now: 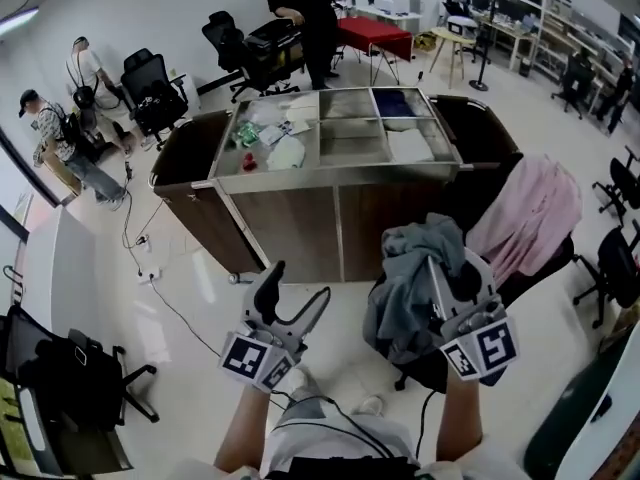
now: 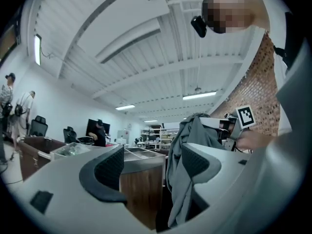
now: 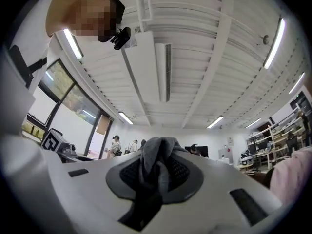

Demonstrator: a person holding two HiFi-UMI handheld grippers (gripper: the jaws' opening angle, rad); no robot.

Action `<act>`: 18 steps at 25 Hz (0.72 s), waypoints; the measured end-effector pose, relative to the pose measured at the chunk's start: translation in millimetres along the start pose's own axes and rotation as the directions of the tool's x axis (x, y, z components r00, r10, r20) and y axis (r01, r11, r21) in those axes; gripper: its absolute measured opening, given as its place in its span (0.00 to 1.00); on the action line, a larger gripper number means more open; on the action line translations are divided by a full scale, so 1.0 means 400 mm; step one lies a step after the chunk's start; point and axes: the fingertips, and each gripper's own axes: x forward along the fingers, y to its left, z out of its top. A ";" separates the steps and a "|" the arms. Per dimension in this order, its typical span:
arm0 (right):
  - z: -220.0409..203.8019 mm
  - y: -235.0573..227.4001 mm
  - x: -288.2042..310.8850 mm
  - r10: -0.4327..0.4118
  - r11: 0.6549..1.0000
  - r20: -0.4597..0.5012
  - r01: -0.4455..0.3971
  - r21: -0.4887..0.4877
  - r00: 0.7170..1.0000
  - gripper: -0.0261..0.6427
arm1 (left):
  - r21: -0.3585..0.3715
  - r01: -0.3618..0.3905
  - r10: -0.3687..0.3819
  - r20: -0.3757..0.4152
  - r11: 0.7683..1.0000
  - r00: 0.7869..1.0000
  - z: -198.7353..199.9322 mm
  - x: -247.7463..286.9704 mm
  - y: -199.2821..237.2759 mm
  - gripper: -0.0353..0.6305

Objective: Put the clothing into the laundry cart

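The laundry cart [image 1: 300,230] stands ahead, with wood-panelled sides, a metal compartment tray [image 1: 330,174] on top and a dark bag at each end. My right gripper [image 1: 443,271] is shut on a grey garment [image 1: 408,280] that hangs in a bunch in front of the cart's right half. In the right gripper view the grey cloth [image 3: 155,172] is pinched between the pads. My left gripper [image 1: 293,305] is open and empty, low in front of the cart's left half. In the left gripper view the grey garment [image 2: 187,172] hangs just beyond the open right jaw. A pink garment [image 1: 530,213] lies over a chair at the right.
A black chair [image 1: 425,370] is under the grey garment. Office chairs [image 1: 150,93] and seated people [image 1: 60,138] are at the far left, a person [image 1: 315,23] stands behind the cart, and a cable [image 1: 150,278] runs over the floor on the left. Shelves [image 1: 530,18] line the back right.
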 end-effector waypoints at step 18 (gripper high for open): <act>0.024 0.531 0.883 0.188 0.982 0.153 -0.182 -0.057 0.970 0.16 | 0.036 -0.149 0.148 0.031 0.988 0.988 0.111 -0.340 0.856 0.57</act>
